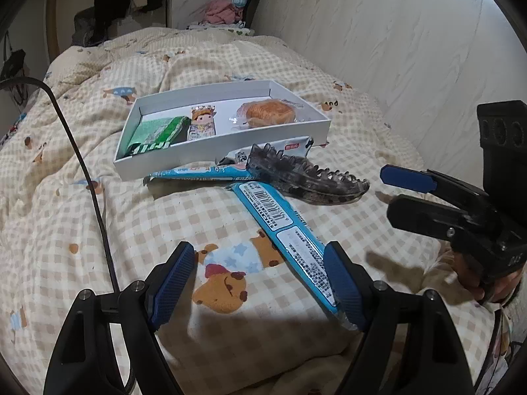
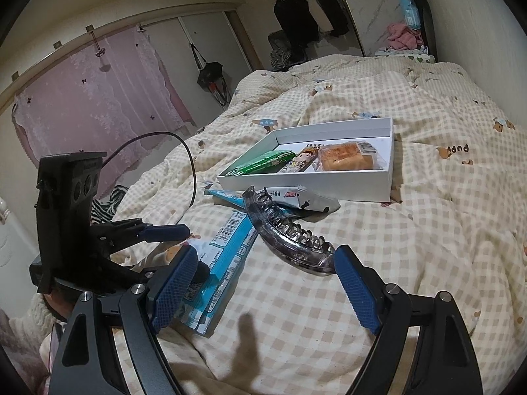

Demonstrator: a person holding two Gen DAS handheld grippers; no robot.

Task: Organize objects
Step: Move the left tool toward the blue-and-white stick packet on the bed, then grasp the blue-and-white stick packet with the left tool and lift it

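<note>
White cardboard box (image 1: 184,159) at frame centre already holds a green packet (image 1: 154,135), doll carton (image 1: 202,121) and wrapped bun (image 1: 266,113). Blue snack packets (image 1: 290,237) and a smoky plastic hair claw (image 1: 309,177) remain outside on the checked quilt (image 1: 98,230). Left gripper (image 1: 263,283) and right gripper (image 2: 266,289) gape wide, empty.

The checked quilt (image 1: 230,65) carries a white box (image 1: 210,161), snack packets (image 1: 290,230) and a clear clip (image 1: 309,177).

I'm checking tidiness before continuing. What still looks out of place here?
Two blue snack packets and a clear grey hair claw clip lie crossed on the quilt, outside the white box.
</note>
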